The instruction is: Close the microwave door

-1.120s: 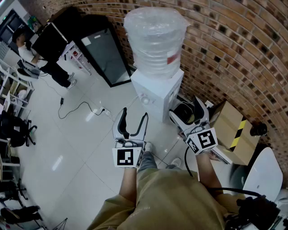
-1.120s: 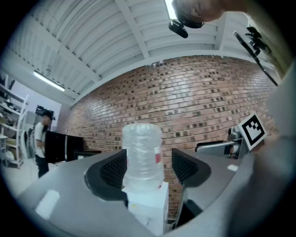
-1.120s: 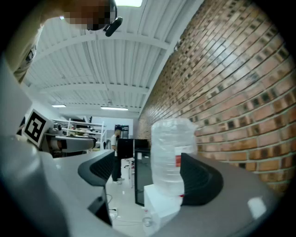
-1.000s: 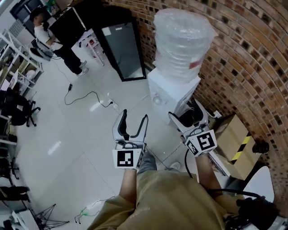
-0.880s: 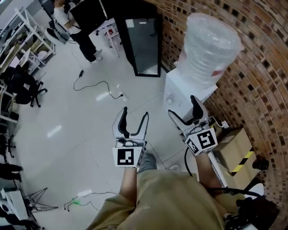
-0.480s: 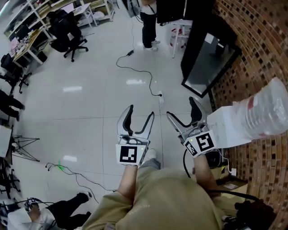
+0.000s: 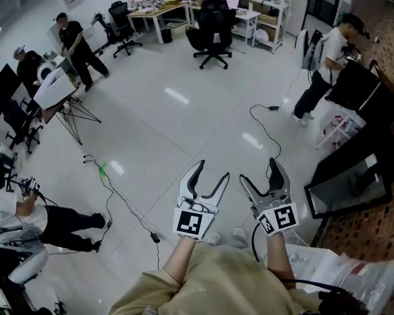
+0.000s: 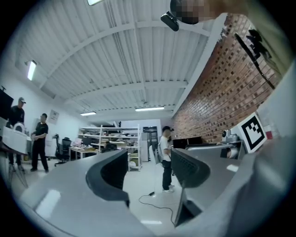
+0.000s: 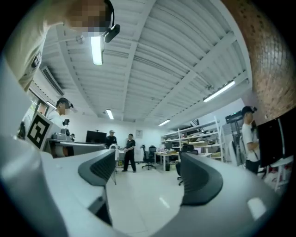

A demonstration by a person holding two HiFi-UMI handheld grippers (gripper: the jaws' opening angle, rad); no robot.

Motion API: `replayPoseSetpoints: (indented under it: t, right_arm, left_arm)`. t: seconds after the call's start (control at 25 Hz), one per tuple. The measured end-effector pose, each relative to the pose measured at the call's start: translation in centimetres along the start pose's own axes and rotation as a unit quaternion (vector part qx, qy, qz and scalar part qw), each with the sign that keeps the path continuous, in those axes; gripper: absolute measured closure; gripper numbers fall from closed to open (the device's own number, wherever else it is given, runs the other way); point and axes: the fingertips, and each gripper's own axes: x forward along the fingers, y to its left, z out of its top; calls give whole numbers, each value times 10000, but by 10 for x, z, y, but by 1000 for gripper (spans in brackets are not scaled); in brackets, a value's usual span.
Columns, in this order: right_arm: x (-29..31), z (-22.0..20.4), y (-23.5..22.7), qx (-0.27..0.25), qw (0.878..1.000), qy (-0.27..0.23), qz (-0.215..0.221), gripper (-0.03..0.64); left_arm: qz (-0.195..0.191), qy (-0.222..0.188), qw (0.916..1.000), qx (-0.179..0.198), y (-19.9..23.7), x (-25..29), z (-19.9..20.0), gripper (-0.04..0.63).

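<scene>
A glossy white tiled floor [image 7: 184, 132] spreads out from the brick wall [image 8: 217, 88], mirroring the lights in bright patches. Well away from that wall stand desks [image 7: 154, 12] and black office chairs [image 7: 212, 26]. White shelving [image 8: 113, 139] stands at the wall's far end. Strip lights [image 9: 96, 48] hang under a ribbed white ceiling [image 8: 134, 51].

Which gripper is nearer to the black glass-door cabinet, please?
Right. The right gripper is held on the side toward the black glass-door cabinet, clear of it; the left gripper, whose empty jaws have just been closing, is beyond it, farther off.
</scene>
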Motion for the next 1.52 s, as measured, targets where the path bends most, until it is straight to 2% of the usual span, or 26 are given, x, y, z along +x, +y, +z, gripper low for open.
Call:
replayPoseSetpoints:
  t: [0.08,0.2,0.28,0.36,0.44,0.52,0.56,0.72,0.8,0.88,0.92,1.04,1.08,1.2,1.4,1.52]
  right_arm:
    - [-12,-3,-32,202,9985,-64,508,187]
    - [-17,7,-80,433,9929,-65,1110,187]
    - [-15,15,-99,434,9894,-77,1381,189]
    - [-11,19,-117,396,9866,-76,1580,189]
    - [-10,17,-138,451,9833,-65,1760,189]
    - [-8,13,-153,562,9788,-41,1971,189]
    - [-6,10,-158,617,9760,-35,2087,189]
    - [14,-1,-166,874,9659,-58,2438,189]
    - [30,-3,-162,943,9606,-68,2613,189]
    - [47,-3,-152,929,9565,-83,2765,189]
    - [57,-5,-148,915,9550,-93,2820,190]
    - [89,-19,-134,921,9511,-127,2944,190]
    - [102,-24,-127,929,9499,-140,2981,190]
    - [143,-30,-95,867,9463,-193,3109,190]
    - [192,-23,-47,795,9408,-313,3281,192]
    - [214,-35,-38,791,9320,-350,3520,193]
  left_arm:
    - [526,33,9986,103,-28,17,-4,301]
    - [1127,-179,9926,417,-58,49,7,302]
    - [1444,-88,9888,368,-68,59,9,307]
    - [1696,-191,9842,464,-73,70,10,307]
    - [1923,-103,9801,471,-83,84,7,307]
    - [2127,-361,9738,722,-91,96,14,307]
    - [2239,-353,9709,767,-94,100,14,307]
    - [2574,111,9643,615,-90,117,3,307]
    - [2716,353,9607,448,-80,122,-2,307]
    - [2827,366,9575,434,-61,122,0,307]
    - [2863,246,9564,522,-50,121,2,307]
    - [2879,-549,9484,1210,-11,121,16,307]
    - [2925,-535,9460,1292,2,118,16,307]
    - [3189,85,9439,859,46,98,5,307]
    - [3387,-261,9365,867,112,70,21,307]
    - [3434,102,9376,529,137,80,9,310]
